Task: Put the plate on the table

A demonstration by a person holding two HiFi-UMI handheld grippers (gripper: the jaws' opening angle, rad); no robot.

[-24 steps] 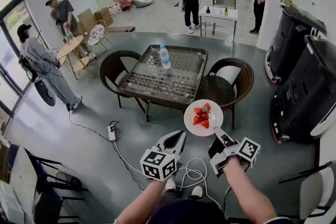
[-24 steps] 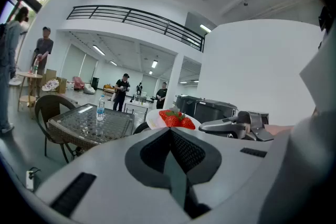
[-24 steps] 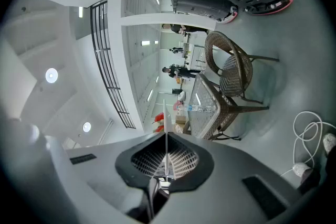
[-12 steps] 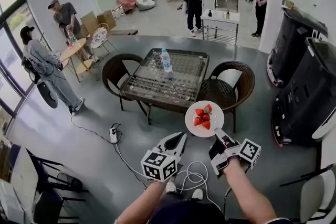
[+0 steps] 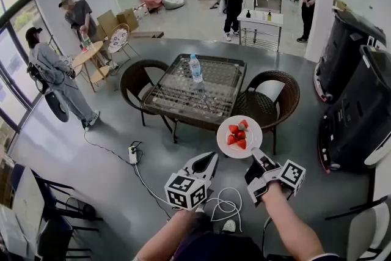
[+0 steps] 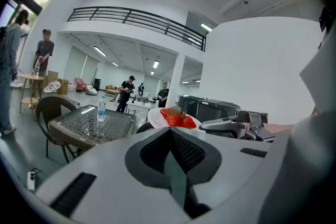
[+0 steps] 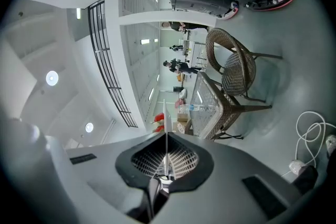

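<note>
Pinching the rim of the strawberry plate (image 5: 253,132), right gripper (image 5: 256,155) fingers; left gripper (image 5: 208,159) fingers pressed together on nothing.

1. The head view looks steeply down from above; the left gripper (image 5: 209,162) and right gripper (image 5: 255,156) sit close at its lower edge, the table (image 5: 214,79) farther off at centre.
2. The left gripper view sits low, facing level along its jaws toward the table.
3. The right gripper view is rolled sideways, floor (image 7: 294,60) at right.
4. All three share the table, bottle (image 5: 195,68) and plate (image 5: 253,139).
</note>
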